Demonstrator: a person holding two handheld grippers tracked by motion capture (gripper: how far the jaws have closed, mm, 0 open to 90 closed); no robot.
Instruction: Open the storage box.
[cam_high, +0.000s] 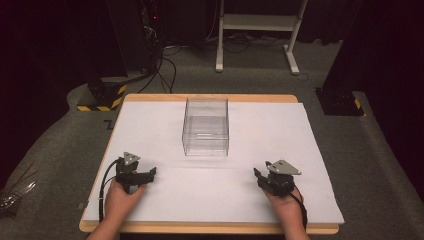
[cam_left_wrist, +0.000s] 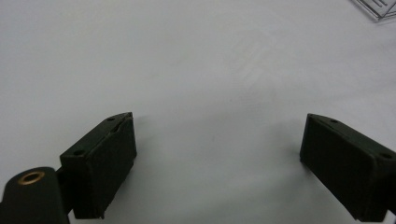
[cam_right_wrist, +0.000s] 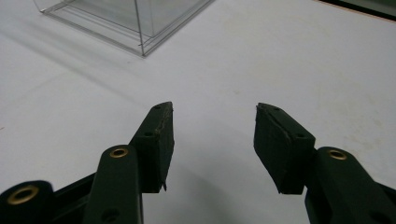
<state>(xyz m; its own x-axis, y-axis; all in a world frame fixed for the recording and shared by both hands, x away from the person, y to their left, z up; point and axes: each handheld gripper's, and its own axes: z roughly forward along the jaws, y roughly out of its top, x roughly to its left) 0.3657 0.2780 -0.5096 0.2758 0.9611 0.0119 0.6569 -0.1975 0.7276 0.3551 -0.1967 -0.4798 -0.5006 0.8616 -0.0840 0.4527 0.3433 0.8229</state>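
1. Tabletop (cam_high: 260, 195): covered by a white sheet with a wooden edge showing around it. A flat, even surface is offered for sliding or lifting.
2. Clear plastic box (cam_high: 205, 126): set upright at the middle of the tabletop, toward the far side, open at the top and seemingly empty. It is judged light, rigid and thin-walled, with smooth sides likely to slip under the pads and to crack if squeezed hard. A hold on the top rim of one wall, one pad inside and one outside, is judged safest; a two-sided pinch across the whole box looks too wide for either gripper.
3. Left gripper (cam_high: 148, 175): held low at the near left, well apart from the box; jaws seen wide apart with nothing between them.
4. Right gripper (cam_high: 258, 176): held at the near right, jaws likewise spread and empty, pointed toward the box's near corner.
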